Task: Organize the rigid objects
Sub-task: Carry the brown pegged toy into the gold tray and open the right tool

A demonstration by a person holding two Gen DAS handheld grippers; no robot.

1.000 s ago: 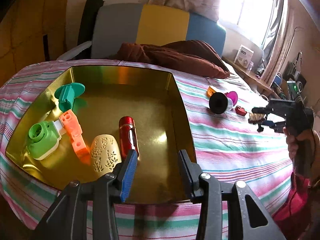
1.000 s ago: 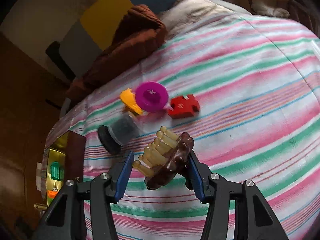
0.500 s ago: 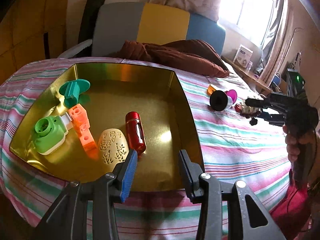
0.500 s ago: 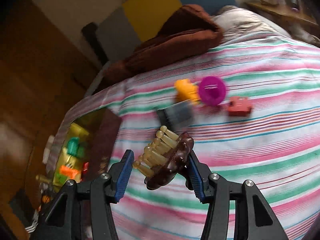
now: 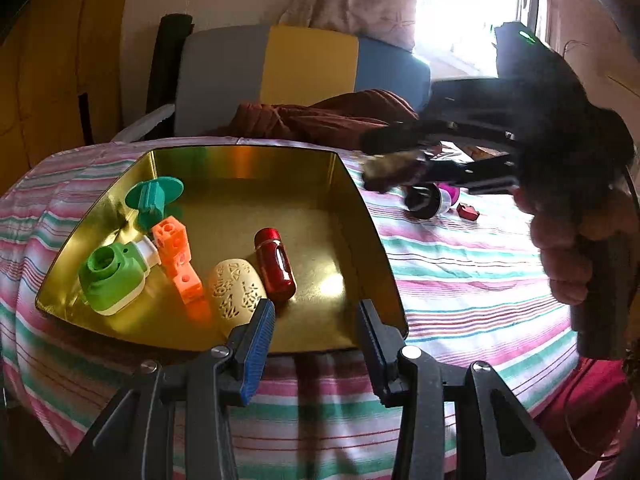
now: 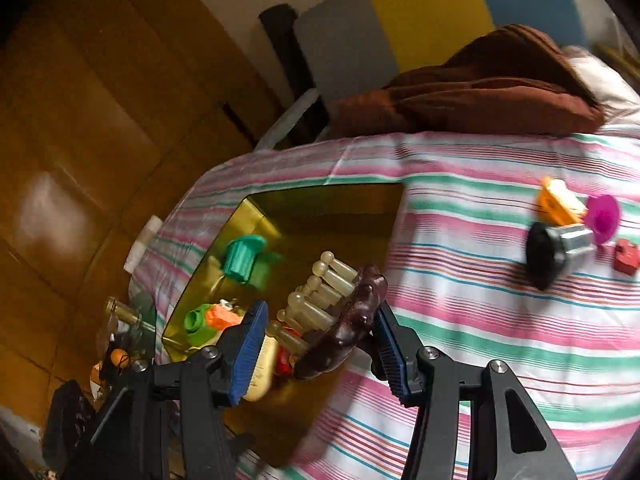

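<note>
My right gripper is shut on a brown hair brush head with pale bristles and holds it in the air at the right rim of the gold tray; it also shows blurred in the left wrist view. The tray holds a teal piece, a green toy, an orange block, a cream perforated oval and a red capsule. My left gripper is open and empty at the tray's near edge.
On the striped cloth right of the tray lie a black-and-silver cylinder, a magenta disc, an orange piece and a red puzzle piece. A brown cushion and a chair stand behind.
My right gripper has carried the brush leftward from the loose objects to the tray's right rim. My left gripper has drawn back a little from the tray.
</note>
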